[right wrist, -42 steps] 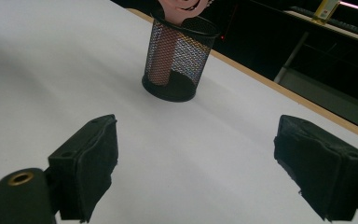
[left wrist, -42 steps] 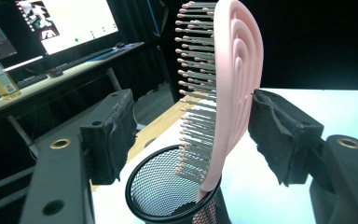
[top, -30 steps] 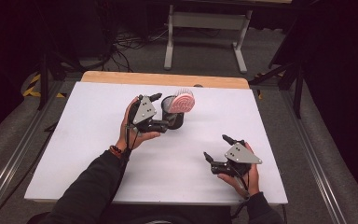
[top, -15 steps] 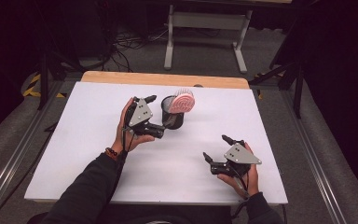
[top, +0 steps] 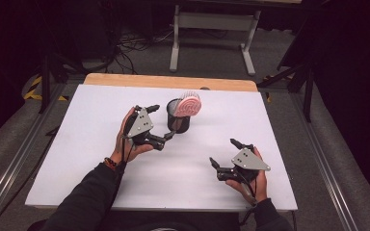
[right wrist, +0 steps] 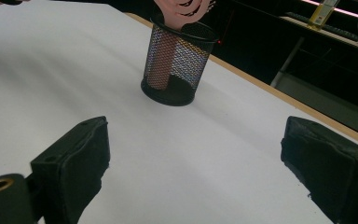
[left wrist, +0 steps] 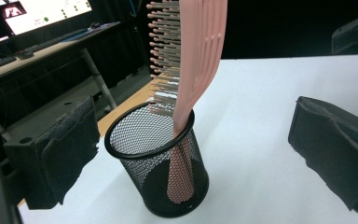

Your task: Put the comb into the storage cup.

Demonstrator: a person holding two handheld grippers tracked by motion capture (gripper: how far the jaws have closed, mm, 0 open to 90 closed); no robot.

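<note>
My pink brush (left wrist: 193,70) stands handle-down in the cup (left wrist: 161,170), leaning; my left gripper (top: 161,126) gapes wide beside it.

Pink hairbrush (left wrist: 193,70) stands handle-down in the black mesh cup (left wrist: 161,175), bristled head rising well above the rim and leaning on it. The cup sits upright on the white table's far middle.

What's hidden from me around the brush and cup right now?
- Hairbrush top: cut off by the upper edge in the left gripper view.
- Hairbrush handle tip: blurred behind the mesh cup, so its seating on the bottom is unclear.
- Bristles: face away in the right gripper view.
</note>
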